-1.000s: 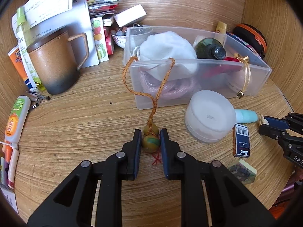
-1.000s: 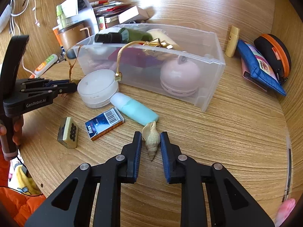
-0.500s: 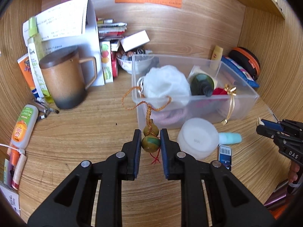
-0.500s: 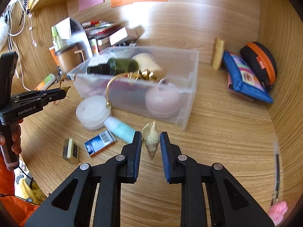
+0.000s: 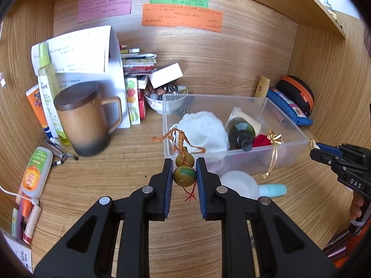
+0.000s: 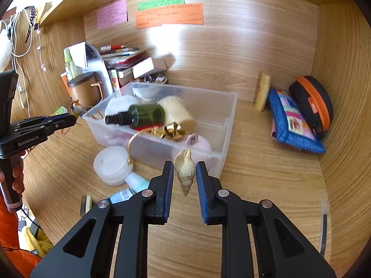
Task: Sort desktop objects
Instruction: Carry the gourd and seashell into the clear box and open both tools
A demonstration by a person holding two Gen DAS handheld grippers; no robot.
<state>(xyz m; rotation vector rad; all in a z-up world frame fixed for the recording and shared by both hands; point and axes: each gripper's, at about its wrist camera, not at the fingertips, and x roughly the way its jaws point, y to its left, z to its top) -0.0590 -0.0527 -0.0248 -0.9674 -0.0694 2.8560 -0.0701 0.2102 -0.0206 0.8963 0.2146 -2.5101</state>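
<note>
Gourd charm [image 5: 184, 172]: we see two stacked bulbs, olive on top, brown-green below, with a braided orange cord above and red thread hanging beneath. It is raised off the desk, in front of the near wall of the clear bin [image 5: 287, 143].
Left gripper [image 5: 184, 173]: we record its jaws narrowed onto the lower bulb of the charm, one pad on each side, gripping it.
Shell [image 6: 184, 170]: pale cream spiral, pointed end down, wide mouth up. It hangs off the desk, just in front of the bin's near right corner.
Right gripper [image 6: 184, 173]: we note the jaws narrowed to the shell's width and clamped on its sides.
Bin contents: white pouch [image 5: 204, 129], dark green spray bottle [image 6: 139, 115], gold ribbon [image 6: 171, 131].
In front of the bin, on the desk: round white jar [image 6: 111, 164], teal tube [image 5: 272, 190].
Left of the bin: brown mug [image 5: 83, 120].
</note>
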